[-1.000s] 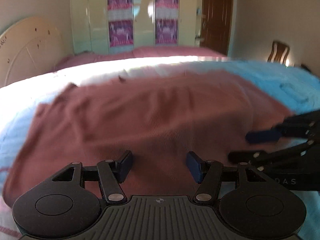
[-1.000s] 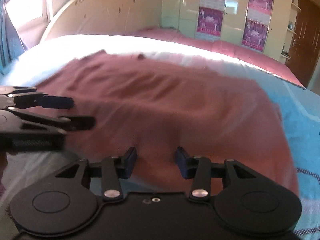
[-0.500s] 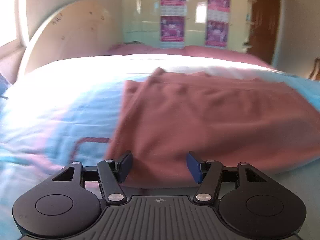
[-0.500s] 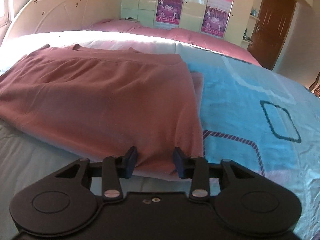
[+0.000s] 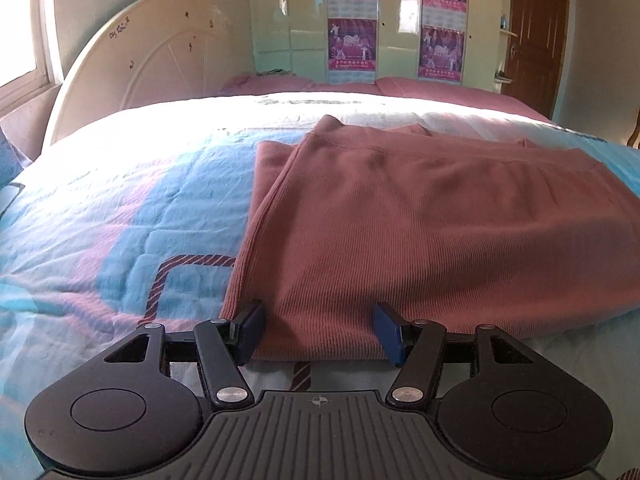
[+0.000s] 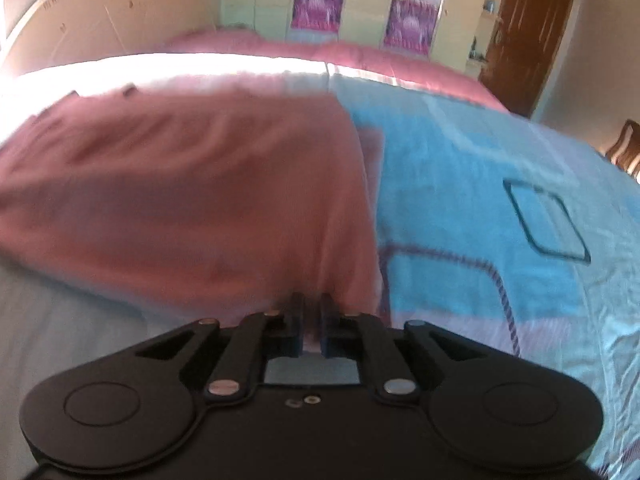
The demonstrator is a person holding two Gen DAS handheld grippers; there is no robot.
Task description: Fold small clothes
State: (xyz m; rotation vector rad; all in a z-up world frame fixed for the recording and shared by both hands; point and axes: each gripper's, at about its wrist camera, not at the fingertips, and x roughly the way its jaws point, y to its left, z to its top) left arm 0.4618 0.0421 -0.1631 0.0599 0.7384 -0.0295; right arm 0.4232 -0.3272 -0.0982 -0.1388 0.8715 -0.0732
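The folded dusty-pink ribbed knit garment point(image 5: 432, 232) lies on the bed's blue-and-pink quilted cover point(image 5: 120, 216), its near hem running along 6 o'clock in both wrist views, its left edge free with bare cover stretching toward 9 o'clock and, in the right wrist view, its right edge free with open cover toward 3 o'clock. The left gripper point(image 5: 318, 330) stands about half open, its blue pads either side of the near-left hem without pressing it, while the right gripper point(image 6: 309, 324) has just been closing and now pinches the garment's near-right corner. Beyond the bed at 12 o'clock stand a cream arched headboard point(image 5: 160, 56), pale green wardrobe doors with purple posters point(image 5: 352, 20) and a brown wooden door point(image 5: 536, 32).
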